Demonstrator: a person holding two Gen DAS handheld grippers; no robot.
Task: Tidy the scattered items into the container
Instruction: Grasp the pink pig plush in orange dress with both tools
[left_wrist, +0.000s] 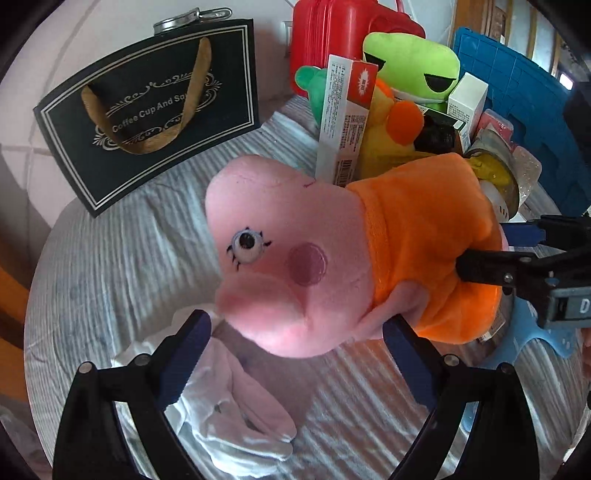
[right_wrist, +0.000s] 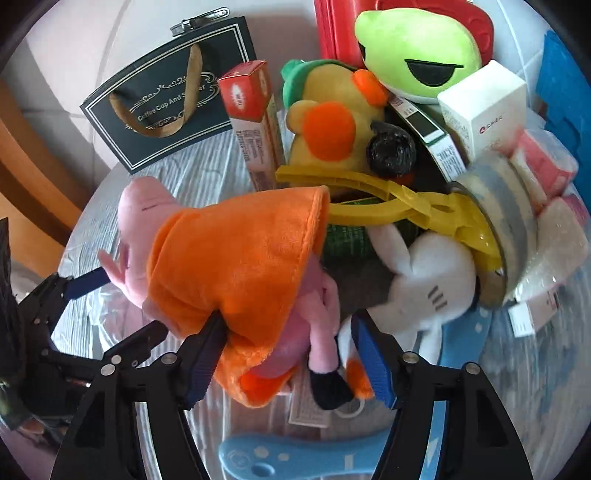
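The right gripper (right_wrist: 291, 363) is clamping the orange dress hem of the pink pig plush (left_wrist: 295, 258), just before the crammed container. The left gripper (left_wrist: 299, 350) is gaping released under the pig's snout. Behind the pig, a black gift bag (left_wrist: 147, 110) is standing.

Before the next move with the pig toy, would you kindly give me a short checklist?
1. Right gripper on the pig toy: one finger dents the orange dress; whether the other touches: cannot tell.
2. Left gripper free, jaws open: ok.
3. Room in the pile: frog toy and yellow tongs crowd it: not ok.
4. Container rim in sight: cannot tell.
5. White glove put away: not ok, it lies on the cloth.
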